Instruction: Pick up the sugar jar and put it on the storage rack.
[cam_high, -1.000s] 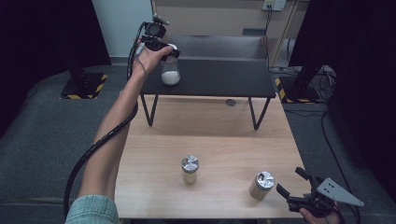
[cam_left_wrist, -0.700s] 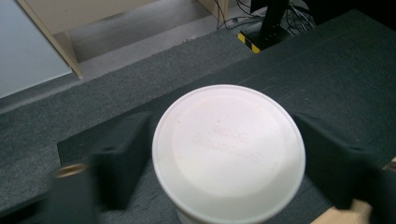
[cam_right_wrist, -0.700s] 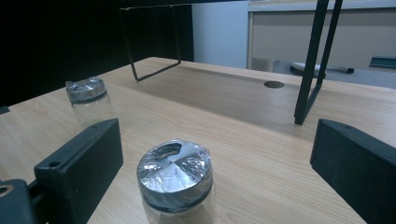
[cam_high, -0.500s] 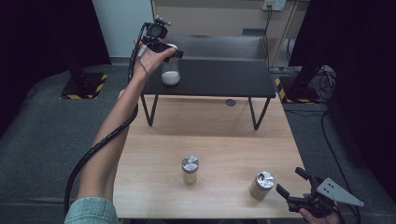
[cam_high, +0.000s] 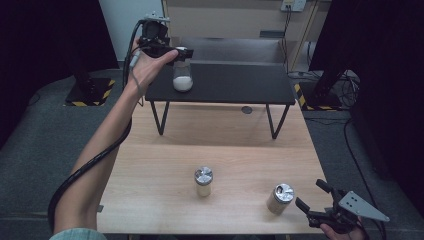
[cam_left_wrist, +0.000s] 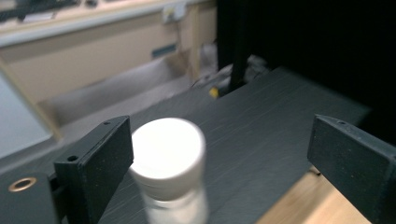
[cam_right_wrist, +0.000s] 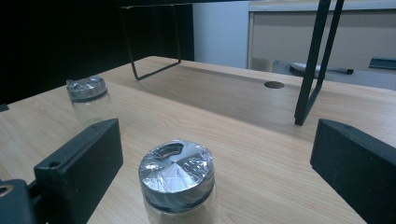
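A clear jar (cam_high: 182, 77) with a white cap and white contents stands on the black shelf (cam_high: 235, 82). My left gripper (cam_high: 176, 51) hovers at its cap, and its jaws have just been opening. In the left gripper view the white-capped jar (cam_left_wrist: 168, 154) sits between the wide jaws of my left gripper (cam_left_wrist: 222, 126), close to the left one and not squeezed. My right gripper (cam_high: 309, 193) is open at the table's front right. A silver-lidded jar (cam_right_wrist: 177, 182) stands between its spread jaws (cam_right_wrist: 219, 128), untouched.
A second silver-lidded jar (cam_high: 203, 180) stands mid-table near the front; the right gripper view shows this jar (cam_right_wrist: 88, 95) at the left. The black shelf's metal legs (cam_high: 274, 122) rest on the wooden table (cam_high: 225, 145). A cable hole (cam_high: 246, 109) lies under the shelf.
My left gripper's jaws opened and let go of the white-capped jar, which stays on the shelf. The left hand drew back a little to the left. The right gripper kept still.
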